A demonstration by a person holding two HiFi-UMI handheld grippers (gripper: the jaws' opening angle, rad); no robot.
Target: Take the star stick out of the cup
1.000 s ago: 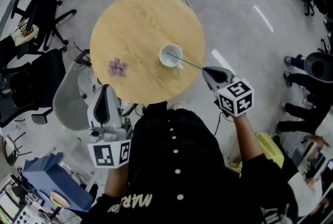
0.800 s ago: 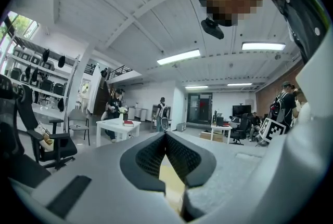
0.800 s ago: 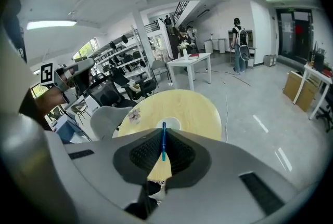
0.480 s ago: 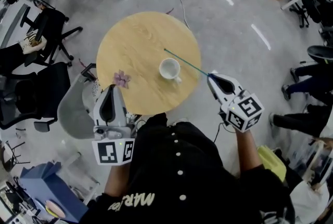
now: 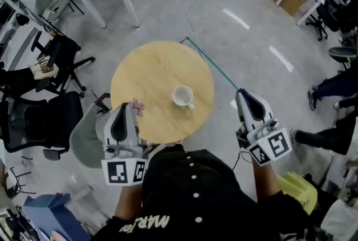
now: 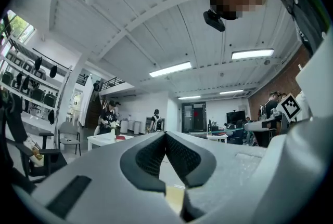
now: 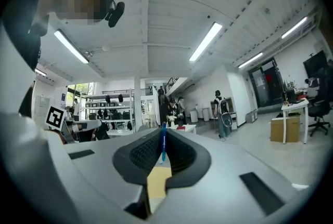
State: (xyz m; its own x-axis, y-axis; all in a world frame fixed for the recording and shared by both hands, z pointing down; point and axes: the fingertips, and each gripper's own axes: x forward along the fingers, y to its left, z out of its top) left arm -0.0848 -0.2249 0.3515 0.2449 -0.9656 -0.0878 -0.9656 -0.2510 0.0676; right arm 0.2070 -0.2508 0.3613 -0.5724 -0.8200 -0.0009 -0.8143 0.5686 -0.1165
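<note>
Star stick (image 5: pixel 212 65) out of cup (image 5: pixel 182 96), slanting up across right middle of frame. Right gripper (image 5: pixel 240 92) pinches only its low end. Thin stick may slip, tip, fall on floor if grip loosens. Left gripper (image 5: pixel 122 122), lower left, fingers pressed together, empty.

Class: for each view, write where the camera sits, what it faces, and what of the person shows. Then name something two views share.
Head view: on the person's head, looking steeply down at the round table and cup; the black shirt shows below.
Left gripper view: on the left gripper, tilted up at the ceiling; its shut, empty jaws and the person's shirt show.
Right gripper view: on the right gripper, tilted up too; its jaws pinch the stick.
Shared: each gripper view catches the other gripper's marker cube.
</note>
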